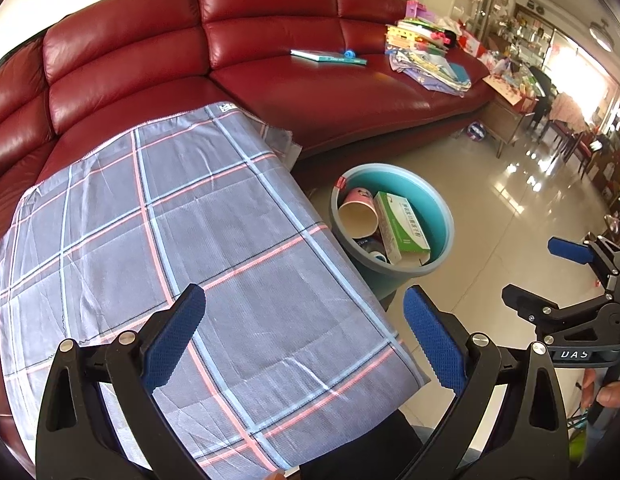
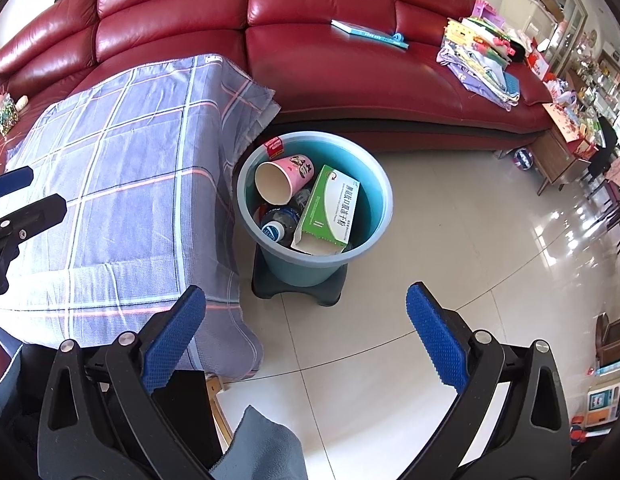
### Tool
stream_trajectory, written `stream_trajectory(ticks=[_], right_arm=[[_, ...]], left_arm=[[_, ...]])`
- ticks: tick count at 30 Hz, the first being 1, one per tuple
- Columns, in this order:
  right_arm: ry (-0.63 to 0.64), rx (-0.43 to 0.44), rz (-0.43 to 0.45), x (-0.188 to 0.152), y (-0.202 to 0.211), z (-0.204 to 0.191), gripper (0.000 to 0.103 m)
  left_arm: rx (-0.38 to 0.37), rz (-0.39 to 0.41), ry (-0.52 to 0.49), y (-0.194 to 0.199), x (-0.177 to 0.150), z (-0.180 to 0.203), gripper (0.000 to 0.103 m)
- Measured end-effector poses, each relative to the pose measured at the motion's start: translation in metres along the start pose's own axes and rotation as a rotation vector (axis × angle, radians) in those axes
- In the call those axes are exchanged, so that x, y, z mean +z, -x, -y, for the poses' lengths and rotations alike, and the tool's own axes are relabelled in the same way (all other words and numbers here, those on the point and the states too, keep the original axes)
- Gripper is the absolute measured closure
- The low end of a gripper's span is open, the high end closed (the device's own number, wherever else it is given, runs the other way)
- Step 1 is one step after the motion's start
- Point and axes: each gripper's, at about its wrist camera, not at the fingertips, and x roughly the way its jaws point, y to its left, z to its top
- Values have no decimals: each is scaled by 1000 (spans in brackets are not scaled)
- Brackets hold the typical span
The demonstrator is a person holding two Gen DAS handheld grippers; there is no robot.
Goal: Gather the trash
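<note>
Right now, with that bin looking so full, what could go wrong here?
1. The bin stands on a small black stool beside the cloth-covered table; a bump might tip it.
2. The green box and pink cup lean near the rim, so more trash could push them out.
3. The cloth's loose corner hangs by the bin and could snag an open hand-held gripper.

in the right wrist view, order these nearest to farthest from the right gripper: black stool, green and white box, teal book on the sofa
From the right gripper:
1. Black plastic stool, on the floor under the blue bucket.
2. Green and white cardboard box, inside the bucket.
3. Thin teal book, on the red leather sofa seat.
</note>
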Motion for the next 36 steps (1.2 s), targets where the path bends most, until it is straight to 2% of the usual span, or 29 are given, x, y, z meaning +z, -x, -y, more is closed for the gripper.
stream_trajectory(ticks=[12,17,20,36], right_arm=[[-20,22,-40,2,-23,3,7],[-30,25,-50,1,-28,4,7],[-39,24,-56,3,-30,6,7],[-48,7,-44,9,-27,11,7]], left_arm=[[12,-35,2,-18,0,1,4],[-10,-49,-4,-25,-2,1,4],[10,-53,-7,-28,-3,1,4],[69,-14,-49,-19,-5,9,4]])
